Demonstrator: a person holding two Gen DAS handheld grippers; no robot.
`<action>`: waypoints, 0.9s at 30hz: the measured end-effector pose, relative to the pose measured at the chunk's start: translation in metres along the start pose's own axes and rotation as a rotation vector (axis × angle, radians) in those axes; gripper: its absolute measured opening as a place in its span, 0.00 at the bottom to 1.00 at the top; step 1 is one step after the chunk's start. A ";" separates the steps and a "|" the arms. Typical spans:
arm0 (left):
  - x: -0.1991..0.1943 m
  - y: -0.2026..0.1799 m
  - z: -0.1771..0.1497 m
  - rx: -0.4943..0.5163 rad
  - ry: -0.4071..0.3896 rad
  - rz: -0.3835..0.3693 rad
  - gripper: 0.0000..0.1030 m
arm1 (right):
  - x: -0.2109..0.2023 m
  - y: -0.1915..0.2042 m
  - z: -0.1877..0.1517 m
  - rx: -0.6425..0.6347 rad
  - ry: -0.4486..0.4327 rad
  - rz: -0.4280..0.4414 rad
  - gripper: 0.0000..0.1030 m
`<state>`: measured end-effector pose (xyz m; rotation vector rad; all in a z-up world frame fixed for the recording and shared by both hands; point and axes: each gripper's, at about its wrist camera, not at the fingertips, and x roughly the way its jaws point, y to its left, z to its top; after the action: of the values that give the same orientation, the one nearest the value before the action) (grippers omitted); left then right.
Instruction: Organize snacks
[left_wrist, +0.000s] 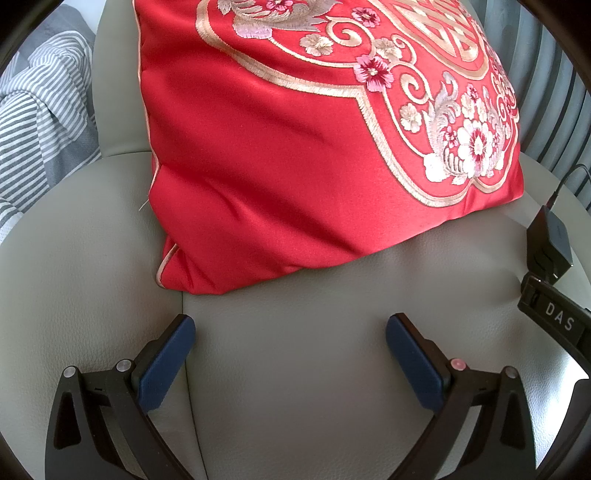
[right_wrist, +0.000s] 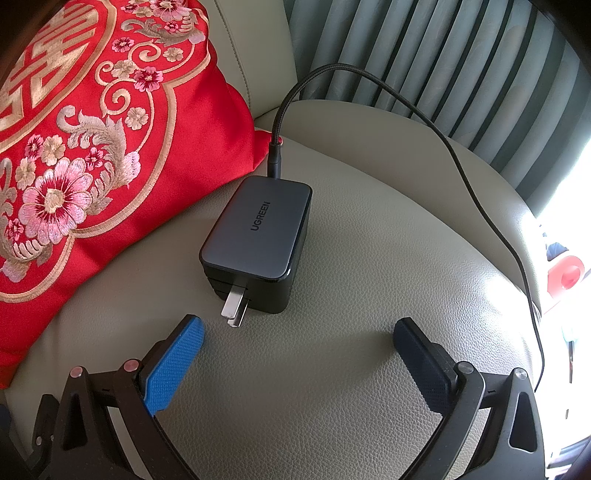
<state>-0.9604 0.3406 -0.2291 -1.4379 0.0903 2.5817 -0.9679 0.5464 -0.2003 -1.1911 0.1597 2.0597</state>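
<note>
So far no snack shows in either view, so where the task's things lie cannot be told from here; the work looks to be at its very beginning, or in a pause between items. The left tool (left_wrist: 290, 332) hangs low over the grey-beige leather sofa seat (left_wrist: 295, 387) with its two blue pads spread wide and nothing between them. Just beyond it, farther into the scene, a red embroidered cushion (left_wrist: 277, 166) leans against the sofa back, and a striped grey and white cloth (left_wrist: 33, 122) lies at the far left. The right tool (right_wrist: 298, 336) is also spread and empty, above the same seat. Directly in front of it lies a dark charger (right_wrist: 258, 236) marked UGREEN, its metal prongs (right_wrist: 234, 304) pointing toward the near side, close to the left pad of this tool but apart from it. A black braided cable (right_wrist: 461, 166) goes out from the far end of the charger, curves to the right and comes down along the right edge of the seat. The charger lies near the cushion, whose corner comes up to the cable plug; I cannot tell if they touch. I judge that the next move calls first for finding the snacks, by turning the tools away from the sofa. If the charger must be cleared before, the right tool is the nearer one, and the trailing cable could drag when it is lifted.
</note>
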 end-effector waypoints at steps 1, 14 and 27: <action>0.000 0.000 0.000 0.000 0.000 0.000 1.00 | 0.000 0.000 0.000 0.000 0.000 0.000 1.00; 0.000 0.001 0.000 0.000 0.000 0.000 1.00 | 0.000 0.000 0.000 0.000 0.000 0.000 1.00; 0.000 0.001 0.000 -0.001 0.000 0.001 1.00 | 0.000 0.001 0.000 -0.001 0.000 0.001 1.00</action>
<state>-0.9605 0.3394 -0.2289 -1.4381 0.0895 2.5827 -0.9683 0.5456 -0.2004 -1.1915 0.1590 2.0607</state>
